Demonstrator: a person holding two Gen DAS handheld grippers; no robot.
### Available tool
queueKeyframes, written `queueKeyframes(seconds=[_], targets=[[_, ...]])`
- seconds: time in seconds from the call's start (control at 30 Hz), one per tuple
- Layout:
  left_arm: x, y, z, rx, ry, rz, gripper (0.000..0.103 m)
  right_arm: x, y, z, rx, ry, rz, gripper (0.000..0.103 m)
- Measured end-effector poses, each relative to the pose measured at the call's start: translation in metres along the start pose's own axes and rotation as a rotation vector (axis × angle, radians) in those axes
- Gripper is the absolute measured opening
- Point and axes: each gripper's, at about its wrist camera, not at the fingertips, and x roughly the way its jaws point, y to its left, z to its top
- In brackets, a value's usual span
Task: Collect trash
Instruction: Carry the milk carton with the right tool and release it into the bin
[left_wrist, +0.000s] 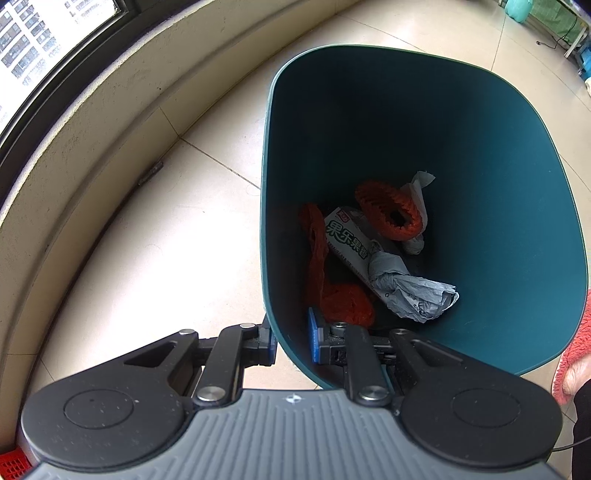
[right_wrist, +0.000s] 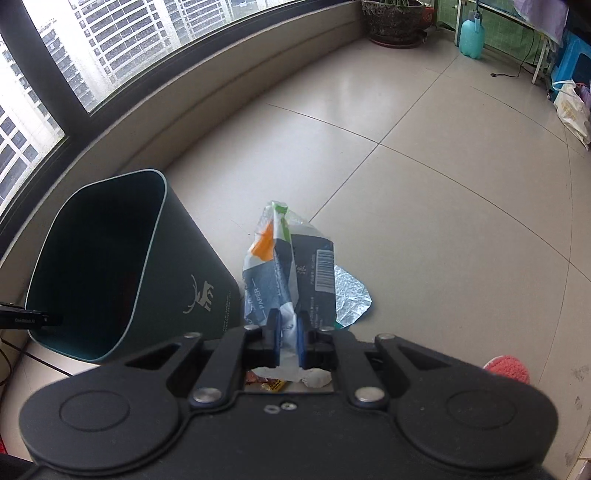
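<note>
the rim of the green trash bin (left_wrist: 480, 177) is clamped between the fingers of the left gripper (left_wrist: 291, 341). a crumpled paper wrapper (right_wrist: 291, 266) is pinched narrowly by the right gripper (right_wrist: 287, 341), just beside the bin, above the floor (right_wrist: 443, 184).

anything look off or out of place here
The bin leans over instead of standing flat: the left gripper is clamped on its rim. A crumpled foil sheet lies loose on the floor beside it, behind the wrapper pinched in the right gripper.
</note>
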Motion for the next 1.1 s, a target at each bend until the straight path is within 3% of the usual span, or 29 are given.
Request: queueKeyframes(seconds=[0.17, 0.43, 0.67, 0.9, 1.1], targets=[[-0.004, 0.004, 0.002, -0.017, -0.002, -0.025, 0.016, -0.023, 0.049, 0.015, -0.089, -0.041, 0.061, 0.007], [-0.013, 0.009, 0.002, -0.021, -0.034, -0.034, 0.016, 0.005, 0.123, 0.031, -0.215, -0.022, 0.142, 0.007], [-0.012, 0.009, 0.0, -0.008, -0.05, -0.039, 0.017, 0.076, 0.173, 0.034, -0.285, 0.076, 0.094, 0.007], [-0.016, 0.008, -0.004, 0.008, -0.074, -0.034, 0.017, 0.139, 0.189, 0.031, -0.347, 0.163, 0.027, 0.007], [-0.021, 0.009, -0.004, 0.012, -0.075, -0.032, 0.016, 0.168, 0.194, 0.026, -0.382, 0.208, -0.008, 0.009]])
